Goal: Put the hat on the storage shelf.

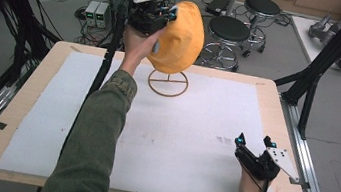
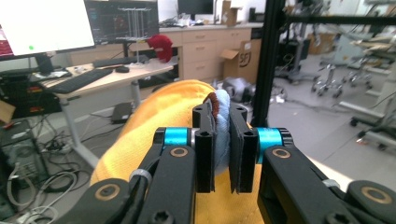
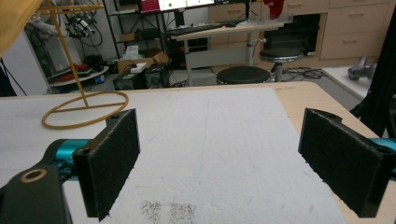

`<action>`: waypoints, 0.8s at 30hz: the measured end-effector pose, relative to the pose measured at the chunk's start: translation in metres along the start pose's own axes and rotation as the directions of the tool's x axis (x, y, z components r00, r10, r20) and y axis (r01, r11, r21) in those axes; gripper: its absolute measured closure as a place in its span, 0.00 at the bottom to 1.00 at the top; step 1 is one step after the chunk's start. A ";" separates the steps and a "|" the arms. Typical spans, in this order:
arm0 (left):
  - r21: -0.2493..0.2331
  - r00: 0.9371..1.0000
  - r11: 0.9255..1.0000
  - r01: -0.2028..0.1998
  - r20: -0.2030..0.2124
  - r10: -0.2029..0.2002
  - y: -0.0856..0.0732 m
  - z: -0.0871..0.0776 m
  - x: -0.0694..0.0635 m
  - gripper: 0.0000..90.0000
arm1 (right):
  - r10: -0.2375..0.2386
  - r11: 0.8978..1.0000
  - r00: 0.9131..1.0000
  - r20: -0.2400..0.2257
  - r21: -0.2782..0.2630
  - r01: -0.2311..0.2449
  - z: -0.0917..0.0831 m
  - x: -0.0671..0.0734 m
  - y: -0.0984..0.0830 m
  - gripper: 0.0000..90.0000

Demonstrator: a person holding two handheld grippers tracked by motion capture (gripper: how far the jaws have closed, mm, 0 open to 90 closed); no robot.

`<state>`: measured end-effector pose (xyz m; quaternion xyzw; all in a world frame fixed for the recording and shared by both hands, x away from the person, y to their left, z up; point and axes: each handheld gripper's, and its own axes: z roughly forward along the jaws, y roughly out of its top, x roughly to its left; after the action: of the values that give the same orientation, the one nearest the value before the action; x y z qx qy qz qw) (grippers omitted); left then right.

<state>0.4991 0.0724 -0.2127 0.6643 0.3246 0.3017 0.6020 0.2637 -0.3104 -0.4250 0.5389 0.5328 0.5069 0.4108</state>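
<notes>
One orange hat (image 1: pixel 179 36), one wire stand (image 1: pixel 167 83), two hand-held grippers.

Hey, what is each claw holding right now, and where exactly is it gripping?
The left claw pinches the yellow hat at its edge, on a light-blue band with a brown trim, as the hat sits on the wire stand. The right claw is open and holds nothing.

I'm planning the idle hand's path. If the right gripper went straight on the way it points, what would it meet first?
Probably nothing soon: the open right gripper points low across the bare white mat. The wire stand's ring base lies off to the side, though depth is unclear.
</notes>
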 end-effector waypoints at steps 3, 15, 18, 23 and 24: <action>0.006 1.000 1.000 0.022 -0.005 -0.022 0.000 0.012 0.006 0.92 | -0.012 1.000 1.000 -0.005 0.009 0.012 0.001 0.003 -0.001 0.13; 0.082 0.999 0.996 0.047 -0.003 -0.047 0.018 0.049 0.015 0.91 | -0.026 1.000 1.000 -0.012 0.006 0.026 0.004 0.002 -0.001 0.13; 0.102 0.997 0.992 0.072 -0.005 -0.072 0.014 0.056 0.017 0.91 | -0.018 1.000 1.000 -0.011 0.009 0.019 0.003 0.002 -0.001 0.13; 0.162 0.999 0.986 0.033 0.020 -0.036 0.006 0.062 0.013 0.88 | -0.031 1.000 0.999 -0.008 0.004 0.031 0.001 0.003 -0.001 0.13; 0.171 0.999 0.985 0.022 0.030 -0.028 0.005 0.062 0.012 0.87 | -0.034 0.999 0.999 -0.008 0.003 0.034 0.000 0.003 -0.001 0.13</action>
<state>0.5562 0.0440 -0.2132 0.7141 0.3480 0.2544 0.5516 0.2637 -0.3072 -0.4254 0.5285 0.5445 0.5008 0.4164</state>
